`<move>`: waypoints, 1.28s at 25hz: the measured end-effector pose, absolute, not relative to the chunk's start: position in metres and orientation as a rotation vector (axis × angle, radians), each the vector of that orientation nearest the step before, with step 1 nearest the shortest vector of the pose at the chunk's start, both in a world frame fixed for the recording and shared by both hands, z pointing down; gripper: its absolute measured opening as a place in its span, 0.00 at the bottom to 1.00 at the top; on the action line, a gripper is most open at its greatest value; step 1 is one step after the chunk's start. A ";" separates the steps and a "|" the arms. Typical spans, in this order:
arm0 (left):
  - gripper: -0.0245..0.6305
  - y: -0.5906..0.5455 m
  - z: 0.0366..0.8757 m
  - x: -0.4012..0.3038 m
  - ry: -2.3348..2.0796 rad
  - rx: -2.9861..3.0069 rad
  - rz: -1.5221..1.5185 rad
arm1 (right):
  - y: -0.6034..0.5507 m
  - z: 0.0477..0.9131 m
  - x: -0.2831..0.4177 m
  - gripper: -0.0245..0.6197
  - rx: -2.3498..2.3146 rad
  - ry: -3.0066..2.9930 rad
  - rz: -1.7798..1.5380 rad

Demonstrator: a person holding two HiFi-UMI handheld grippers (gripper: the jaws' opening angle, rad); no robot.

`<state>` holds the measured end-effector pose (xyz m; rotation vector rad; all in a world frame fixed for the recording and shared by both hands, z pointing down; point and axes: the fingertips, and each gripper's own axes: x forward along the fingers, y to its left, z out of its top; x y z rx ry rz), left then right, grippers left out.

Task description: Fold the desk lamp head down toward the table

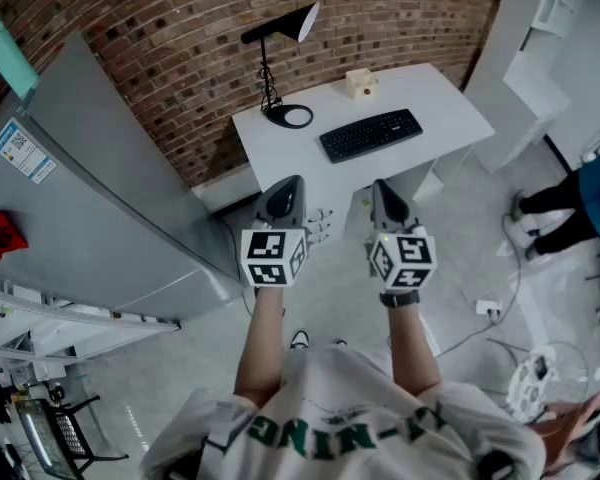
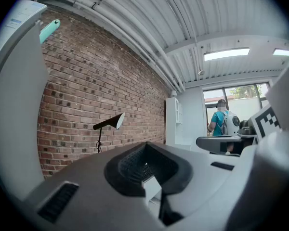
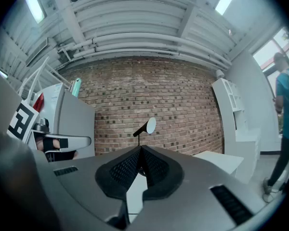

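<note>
Tabletop (image 1: 442, 103): lamp (image 1: 280, 26) at far left corner; box (image 1: 360, 83) by far edge, right of lamp; keyboard (image 1: 370, 134) central, before both. Refrigerator (image 1: 100, 198) left of tabletop.

Over the lamp: open air above the desk lamp (image 1: 283, 26) head.
Behind: brick wall (image 1: 180, 38) close at the lamp's back.
Left: grey fridge (image 1: 100, 188) just beside the table (image 1: 450, 108) corner, narrowing that side.
Front: keyboard (image 1: 370, 134) lies across the middle, near the lamp's base.
Right: small wooden box (image 1: 360, 83) at the rear, with bare top between it and the lamp.
</note>
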<state>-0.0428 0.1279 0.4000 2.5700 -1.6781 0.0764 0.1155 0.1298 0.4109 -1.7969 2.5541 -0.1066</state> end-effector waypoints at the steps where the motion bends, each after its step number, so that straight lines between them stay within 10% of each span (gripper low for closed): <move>1: 0.04 0.130 0.399 -0.040 -1.679 2.574 0.078 | 0.132 0.411 0.118 0.04 -1.795 2.554 -0.107; 32: 0.04 0.010 0.412 -0.022 -1.681 2.596 0.079 | 0.011 0.420 0.119 0.04 -1.745 2.557 -0.163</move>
